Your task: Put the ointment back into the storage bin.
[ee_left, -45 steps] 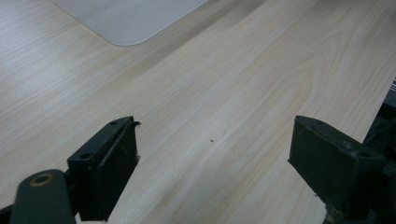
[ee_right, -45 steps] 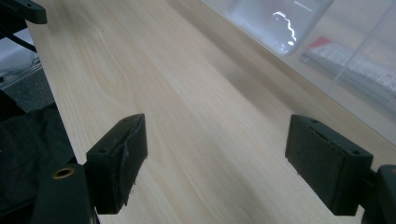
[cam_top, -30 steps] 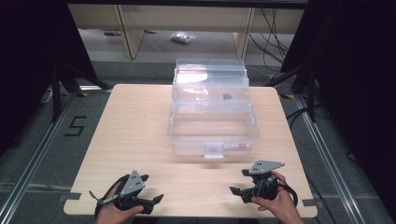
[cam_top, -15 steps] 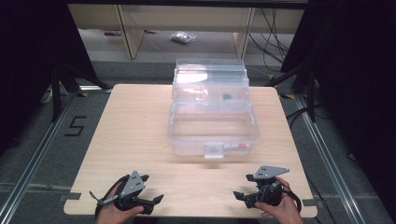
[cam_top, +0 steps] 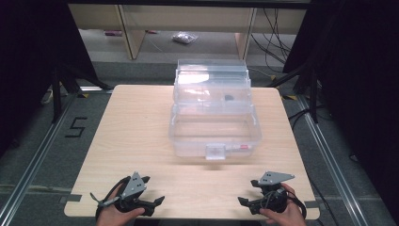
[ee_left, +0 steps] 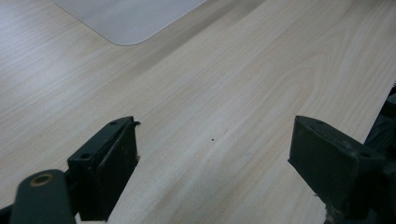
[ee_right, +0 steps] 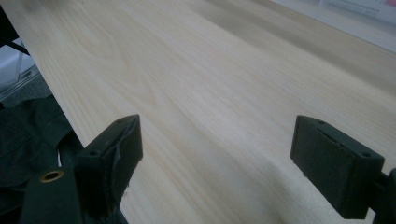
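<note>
A clear plastic box (cam_top: 214, 125) stands open in the middle of the light wooden table (cam_top: 136, 132), its lid section raised toward the far edge and a white latch (cam_top: 215, 151) facing me. A small dark item (cam_top: 229, 98) lies in its upper part. My left gripper (cam_top: 154, 189) rests at the table's front left, held by a hand, open with bare wood between its jaws (ee_left: 215, 126). At the front right my right gripper (cam_top: 247, 192) is also open and empty (ee_right: 215, 122). A corner of the box (ee_left: 126, 18) lies ahead of the left gripper.
Beyond the table stand wooden shelf legs (cam_top: 129, 33), with a small bag (cam_top: 184, 37) on the floor. Cables (cam_top: 282, 33) hang at the back right. A "5" mark (cam_top: 77, 127) is on the floor at left. The table edge (ee_right: 56, 100) runs close beside the right gripper.
My right gripper has drawn back toward the table's front edge and slightly right. The left gripper and the box have stayed where they were.
</note>
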Motion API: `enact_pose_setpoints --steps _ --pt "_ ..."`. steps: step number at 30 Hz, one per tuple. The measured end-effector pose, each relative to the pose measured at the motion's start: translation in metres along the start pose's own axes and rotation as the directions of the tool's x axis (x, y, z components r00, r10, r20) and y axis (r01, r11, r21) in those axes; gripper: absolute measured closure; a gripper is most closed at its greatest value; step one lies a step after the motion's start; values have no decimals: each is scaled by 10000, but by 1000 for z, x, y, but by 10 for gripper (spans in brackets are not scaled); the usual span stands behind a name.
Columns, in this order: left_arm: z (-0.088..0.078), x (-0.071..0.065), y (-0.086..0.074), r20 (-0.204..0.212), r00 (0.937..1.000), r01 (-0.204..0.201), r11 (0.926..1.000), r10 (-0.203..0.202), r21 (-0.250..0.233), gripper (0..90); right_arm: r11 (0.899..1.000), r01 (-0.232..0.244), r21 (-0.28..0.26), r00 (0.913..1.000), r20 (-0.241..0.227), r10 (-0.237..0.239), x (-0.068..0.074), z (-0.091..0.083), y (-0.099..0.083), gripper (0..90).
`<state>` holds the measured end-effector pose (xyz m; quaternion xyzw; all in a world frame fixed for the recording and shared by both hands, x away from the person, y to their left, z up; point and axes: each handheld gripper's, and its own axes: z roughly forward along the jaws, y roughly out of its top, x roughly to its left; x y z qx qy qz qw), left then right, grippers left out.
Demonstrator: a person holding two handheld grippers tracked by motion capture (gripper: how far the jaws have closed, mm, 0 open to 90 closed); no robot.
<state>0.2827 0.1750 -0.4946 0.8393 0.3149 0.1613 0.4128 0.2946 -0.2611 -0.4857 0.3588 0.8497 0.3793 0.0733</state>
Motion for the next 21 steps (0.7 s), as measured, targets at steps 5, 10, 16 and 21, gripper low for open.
enact_pose_setpoints --steps 5,10,16,21 --pt "1 -1 0 19 9999 145 9998 -145 -96 150 9999 -60 123 10000 -47 61 1 -1 -5 173" --pt "0 -1 0 -36 9999 107 9999 -107 -46 149 9994 -105 320 9997 218 98 5 -2 -8 169" --pt "0 0 0 -4 10000 -12 10000 12 19 149 9997 -24 225 9996 284 17 5 -3 -9 167" --pt "1 -2 0 43 9995 310 9993 -309 -200 150 9997 -50 253 9995 300 42 5 -2 -9 167"
